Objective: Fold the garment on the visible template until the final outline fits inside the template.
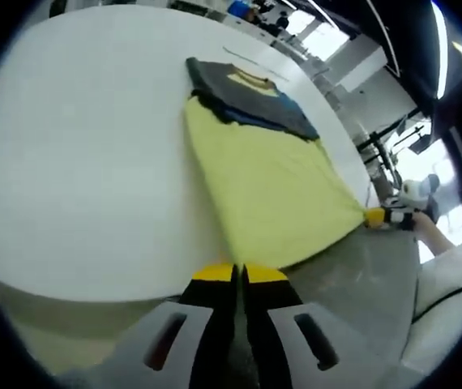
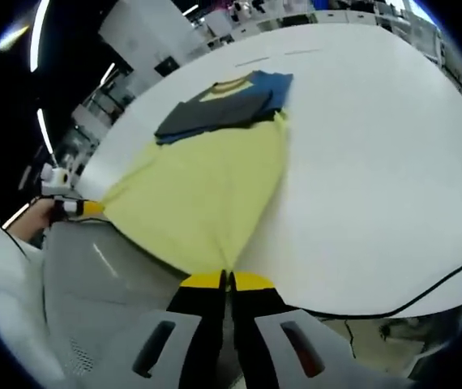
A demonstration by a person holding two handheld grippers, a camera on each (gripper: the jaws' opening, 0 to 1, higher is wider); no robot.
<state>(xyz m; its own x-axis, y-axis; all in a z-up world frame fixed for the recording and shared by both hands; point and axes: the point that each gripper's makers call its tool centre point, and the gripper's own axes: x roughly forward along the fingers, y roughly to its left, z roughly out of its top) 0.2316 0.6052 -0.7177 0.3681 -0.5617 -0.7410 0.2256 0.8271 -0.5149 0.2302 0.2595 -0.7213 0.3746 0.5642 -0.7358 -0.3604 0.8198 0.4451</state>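
Observation:
A T-shirt lies on the white table [image 1: 85, 162], its yellow body [image 1: 267, 182] toward me and its grey and blue top [image 1: 251, 97] at the far end. The hem is stretched past the table's near edge between both grippers. My left gripper [image 1: 240, 273] is shut on one hem corner. In the same view my right gripper [image 1: 387, 217] holds the other corner. The right gripper view shows the shirt [image 2: 207, 186] with my right gripper [image 2: 227, 280] shut on its near corner, and the left gripper [image 2: 75, 207] at the far hem corner. Thin marked lines [image 2: 267, 57] lie on the table beyond the collar.
A thin dark line [image 2: 450, 279] runs along the table [image 2: 377, 162] near its front edge. Grey floor [image 1: 361, 275] lies below the table edge. A white sleeve [image 1: 458, 275] of the person is at the right. Shelving and stands [image 1: 377, 146] are behind the table.

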